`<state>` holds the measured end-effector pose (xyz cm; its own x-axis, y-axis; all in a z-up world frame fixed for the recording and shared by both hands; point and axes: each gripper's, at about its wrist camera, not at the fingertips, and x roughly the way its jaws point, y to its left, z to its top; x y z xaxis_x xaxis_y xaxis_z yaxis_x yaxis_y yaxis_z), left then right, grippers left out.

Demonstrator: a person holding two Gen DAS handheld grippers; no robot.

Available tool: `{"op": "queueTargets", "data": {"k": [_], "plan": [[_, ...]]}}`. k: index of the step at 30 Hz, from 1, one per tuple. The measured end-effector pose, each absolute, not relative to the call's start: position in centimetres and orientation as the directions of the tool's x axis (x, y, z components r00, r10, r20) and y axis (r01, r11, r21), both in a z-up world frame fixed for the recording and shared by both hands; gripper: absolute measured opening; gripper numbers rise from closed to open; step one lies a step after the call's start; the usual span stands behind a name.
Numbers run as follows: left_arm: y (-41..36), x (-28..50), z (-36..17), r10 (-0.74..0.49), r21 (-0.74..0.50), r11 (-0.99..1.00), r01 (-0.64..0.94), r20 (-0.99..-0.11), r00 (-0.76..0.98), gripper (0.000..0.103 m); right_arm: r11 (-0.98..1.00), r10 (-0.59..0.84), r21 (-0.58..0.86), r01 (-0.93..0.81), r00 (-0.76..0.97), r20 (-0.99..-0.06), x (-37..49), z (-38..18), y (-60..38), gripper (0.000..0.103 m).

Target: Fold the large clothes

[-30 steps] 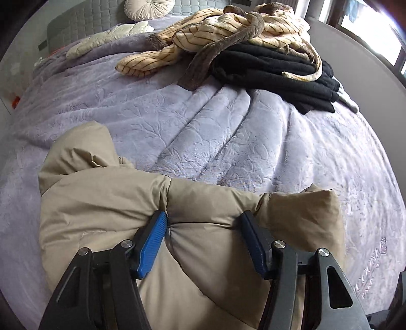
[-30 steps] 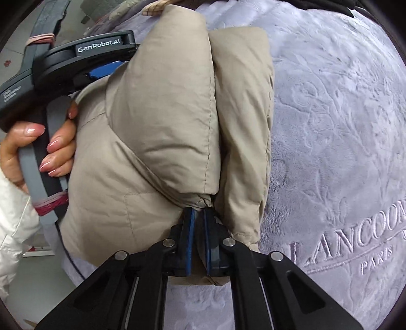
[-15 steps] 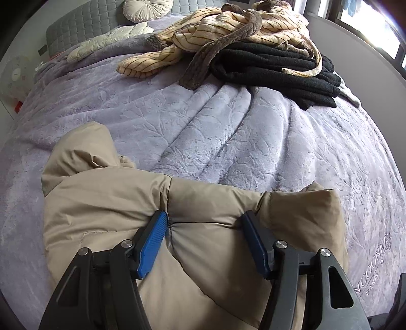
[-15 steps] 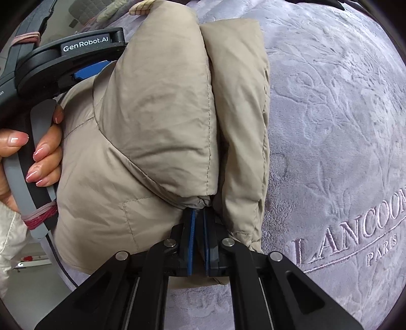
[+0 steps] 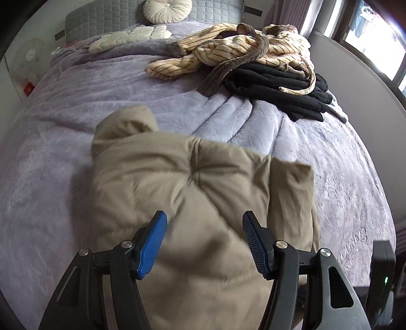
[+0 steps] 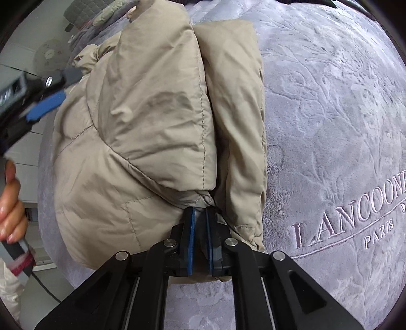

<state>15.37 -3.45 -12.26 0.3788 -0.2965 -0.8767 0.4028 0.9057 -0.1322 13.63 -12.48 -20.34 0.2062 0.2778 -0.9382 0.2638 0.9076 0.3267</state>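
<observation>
The folded beige jacket (image 5: pixel 203 193) is being released on the bed (image 5: pixel 76 106): left gripper (image 5: pixel 204 243) jaws open and empty, right gripper (image 6: pixel 199 236) jaws just opening, seemingly still pinching a fold, withdrawal being called for next.

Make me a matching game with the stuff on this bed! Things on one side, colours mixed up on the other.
Things:
1. puffy jacket
2. bed cover
3. folded sweater
4. round cushion

Colours:
A. black
B. cream white
C. beige
D. lilac purple

Pairs: 1-C, 2-D, 3-A, 4-B
</observation>
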Motion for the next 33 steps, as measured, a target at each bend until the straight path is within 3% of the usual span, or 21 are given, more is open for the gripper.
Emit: {"op": "queueTargets", "data": {"k": [13,25,26,27,28,30,33], "plan": [[4.8,6.8,-13.4,-0.257,-0.171,0.941,0.292,-0.923,0.287,0.063,0.912,0.254,0.315,0.264,0.241,-0.937,10.3,-16.3,-11.8,0.010],[8.3,3.4,-11.7,-0.256,-0.185,0.948,0.260,-0.928,0.270,0.064,0.920,0.214,0.277,0.276,0.237,-0.948,6.2,-12.5,-10.3,0.015],[8.3,3.5,-11.5,-0.254,-0.180,0.947,0.268,-0.928,0.273,0.069,0.919,0.215,0.279,0.279,0.241,-0.947,6.2,-12.3,-10.5,0.016],[8.4,3.5,-11.3,-0.253,-0.176,0.946,0.272,-0.927,0.278,0.088,0.918,0.214,0.281,0.280,0.246,-0.945,6.3,-12.1,-10.3,0.019],[8.6,3.4,-11.0,-0.258,-0.177,0.945,0.276,-0.921,0.293,0.091,0.918,0.211,0.280,0.282,0.253,-0.944,6.3,-11.9,-10.0,0.022],[8.6,3.2,-10.5,-0.275,-0.184,0.936,0.299,-0.913,0.300,0.091,0.917,0.198,0.277,0.287,0.275,-0.941,6.2,-11.0,-9.5,0.035],[8.6,3.0,-10.2,-0.287,-0.193,0.929,0.317,-0.915,0.284,0.091,0.916,0.185,0.275,0.293,0.298,-0.936,6.0,-10.1,-9.0,0.038]]}}
